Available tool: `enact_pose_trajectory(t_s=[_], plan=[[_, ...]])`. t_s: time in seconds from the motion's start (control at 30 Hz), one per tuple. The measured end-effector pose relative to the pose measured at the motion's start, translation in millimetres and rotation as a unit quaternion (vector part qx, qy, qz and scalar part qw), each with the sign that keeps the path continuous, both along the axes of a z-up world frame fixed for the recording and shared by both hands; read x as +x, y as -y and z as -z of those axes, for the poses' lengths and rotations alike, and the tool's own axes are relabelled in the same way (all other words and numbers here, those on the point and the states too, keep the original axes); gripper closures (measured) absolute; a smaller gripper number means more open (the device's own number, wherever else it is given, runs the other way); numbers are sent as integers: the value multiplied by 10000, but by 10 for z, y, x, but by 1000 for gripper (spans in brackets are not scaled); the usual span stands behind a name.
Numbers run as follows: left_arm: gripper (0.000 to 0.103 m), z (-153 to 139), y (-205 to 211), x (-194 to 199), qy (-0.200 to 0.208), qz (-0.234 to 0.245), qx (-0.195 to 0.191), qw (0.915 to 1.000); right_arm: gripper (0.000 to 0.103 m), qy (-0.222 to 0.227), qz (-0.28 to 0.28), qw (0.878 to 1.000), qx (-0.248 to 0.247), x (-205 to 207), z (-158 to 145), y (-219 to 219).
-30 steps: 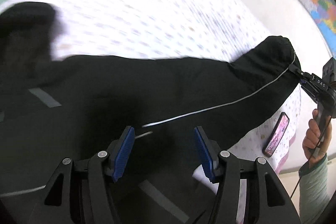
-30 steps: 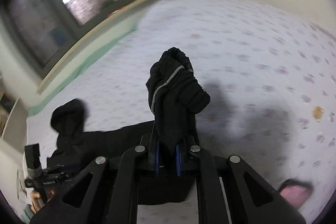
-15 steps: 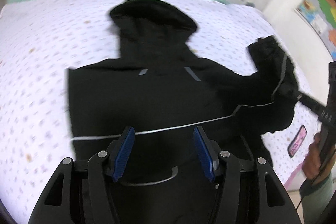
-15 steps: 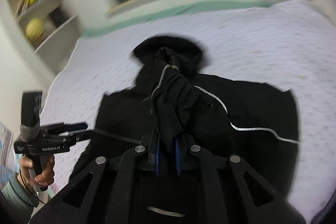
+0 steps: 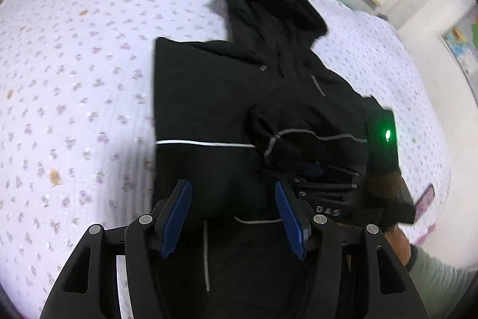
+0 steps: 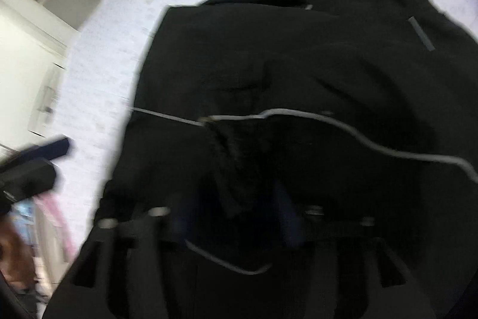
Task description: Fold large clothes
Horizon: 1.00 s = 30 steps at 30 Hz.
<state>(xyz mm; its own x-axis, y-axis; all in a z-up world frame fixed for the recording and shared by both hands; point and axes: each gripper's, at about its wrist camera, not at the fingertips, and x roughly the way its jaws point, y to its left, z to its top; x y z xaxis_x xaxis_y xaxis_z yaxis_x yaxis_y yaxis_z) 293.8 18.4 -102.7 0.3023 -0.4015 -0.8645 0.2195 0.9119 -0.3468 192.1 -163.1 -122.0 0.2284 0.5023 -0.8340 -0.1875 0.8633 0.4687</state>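
So the black hooded jacket (image 5: 227,97) is lying flat on the bed (image 5: 74,65), hood at the far end, straight ahead of the left hand-held gripper (image 5: 233,213). That one hovers over the jacket's near part with blue pads spread and nothing between them. The right hand-held gripper (image 6: 236,214) has just been opening its jaws; the sleeve cuff (image 6: 236,157) lies loose between the parted pads, draped across the jacket's body. View's blurry there. A pink phone (image 5: 425,199) sits off to the right of the right one.
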Motion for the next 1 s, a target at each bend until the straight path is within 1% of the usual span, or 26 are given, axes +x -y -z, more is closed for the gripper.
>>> enact_pose_trajectory(t_s=[0.07, 0.1, 0.17, 0.23, 0.27, 0.33, 0.4, 0.43, 0.47, 0.5, 0.57, 0.6, 0.67, 0.7, 0.77, 0.83, 0.87, 0.93, 0.97, 1.0], plan=[[43, -2, 94, -1, -22, 235, -99, 9997, 40, -153, 5, 9997, 185, -29, -106, 92], [43, 3, 164, 15, -77, 339, -176, 9992, 40, -116, 20, 9997, 204, -59, -172, 150], [43, 21, 292, 66, -165, 456, -380, 9981, 39, 257, 120, 9995, 151, -224, -448, 365], [37, 74, 407, 148, -267, 490, -599, 9966, 39, 463, 296, 9985, 50, -361, -642, 599], [37, 112, 461, 197, -328, 474, -675, 9961, 39, 526, 437, 9977, -35, -423, -704, 743], [36, 243, 579, 329, -502, 360, -727, 9954, 38, 578, 740, 9953, -250, -512, -774, 1017], [36, 356, 675, 437, -658, 249, -800, 9943, 38, 536, 1000, 9927, -398, -575, -756, 1251], [37, 430, 734, 501, -752, 178, -754, 9942, 38, 468, 1169, 9910, -445, -622, -725, 1406], [37, 495, 791, 555, -825, 104, -599, 9947, 38, 406, 1307, 9895, -456, -665, -696, 1535], [52, 570, 857, 620, -859, 13, -385, 9956, 38, 369, 1392, 9885, -463, -654, -687, 1505], [83, 611, 909, 687, -846, -7, -215, 9962, 38, 326, 1593, 9852, -552, -701, -682, 1679], [85, 576, 902, 702, -787, -23, -209, 9967, 38, 357, 1686, 9829, -647, -694, -712, 1709], [86, 326, 747, 673, -363, -173, -395, 9984, 38, 445, 1868, 9782, -785, -737, -762, 1843], [86, 208, 631, 659, -203, -275, -409, 9986, 38, 482, 1944, 9763, -825, -720, -794, 1936], [86, 33, 384, 617, 17, -511, -345, 9981, 38, 506, 2066, 9726, -943, -636, -795, 2050], [87, -66, 17, 570, 119, -791, -315, 9963, 38, 499, 2089, 9703, -1113, -485, -734, 2025], [87, -52, -124, 554, 84, -915, -281, 9954, 38, 495, 2067, 9699, -1189, -434, -703, 1992], [88, 148, -419, 528, -231, -1212, -214, 9921, 38, 455, 1908, 9710, -1364, -265, -548, 1856], [88, 259, -492, 520, -359, -1304, -100, 9908, 38, 423, 1828, 9717, -1437, -198, -467, 1791], [88, 446, -557, 512, -556, -1380, 81, 9888, 38, 338, 1725, 9715, -1590, -96, -312, 1695]])
